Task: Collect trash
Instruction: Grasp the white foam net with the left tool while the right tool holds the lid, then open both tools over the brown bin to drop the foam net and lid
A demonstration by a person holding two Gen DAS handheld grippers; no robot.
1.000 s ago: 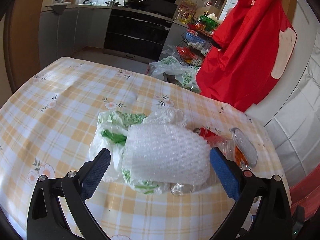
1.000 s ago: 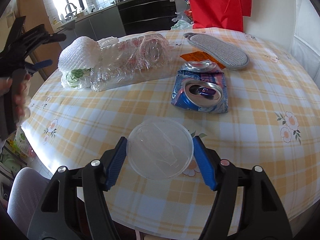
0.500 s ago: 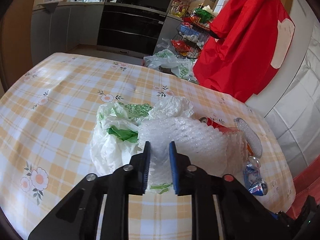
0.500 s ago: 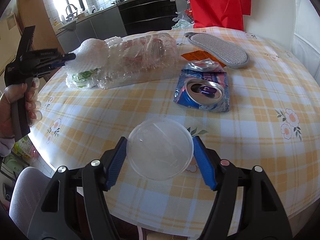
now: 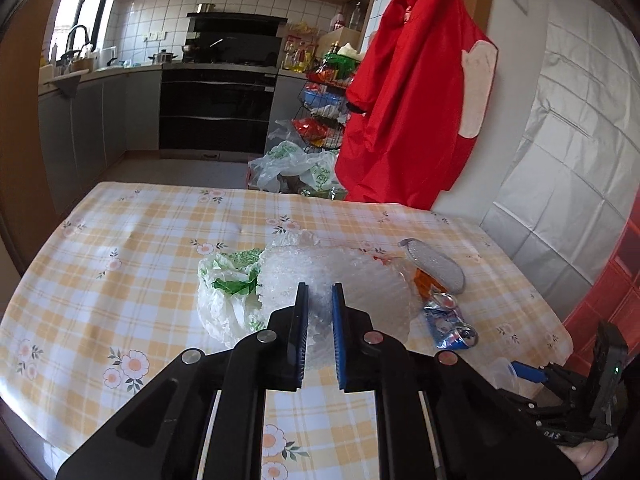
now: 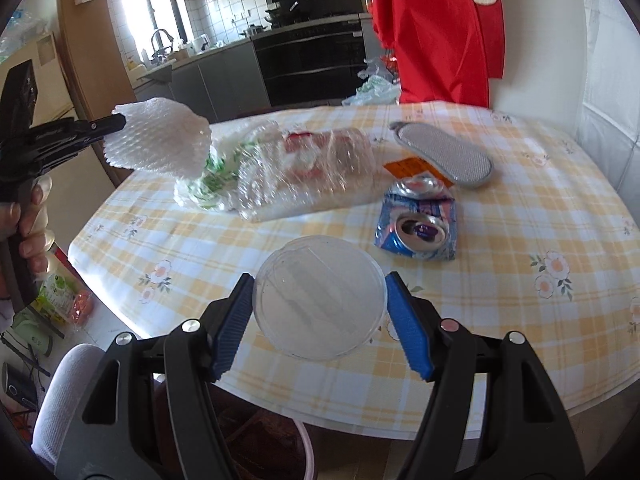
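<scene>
Lifted clear of the table (image 5: pixel 120 280): foam net (image 6: pixel 160 136), pinched by just-closed left gripper (image 5: pixel 320 300).
Clamped in right gripper (image 6: pixel 320 300): clear lid (image 6: pixel 320 296). Left lying: plastic bag (image 5: pixel 224 300), wrapped bottle (image 6: pixel 312 168), crushed can (image 6: pixel 416 228).

The left gripper (image 5: pixel 320 292) has just been closing and now pinches the white foam net (image 6: pixel 160 136), lifted off the table (image 6: pixel 520 208); the right gripper (image 6: pixel 320 300) rises too.
</scene>
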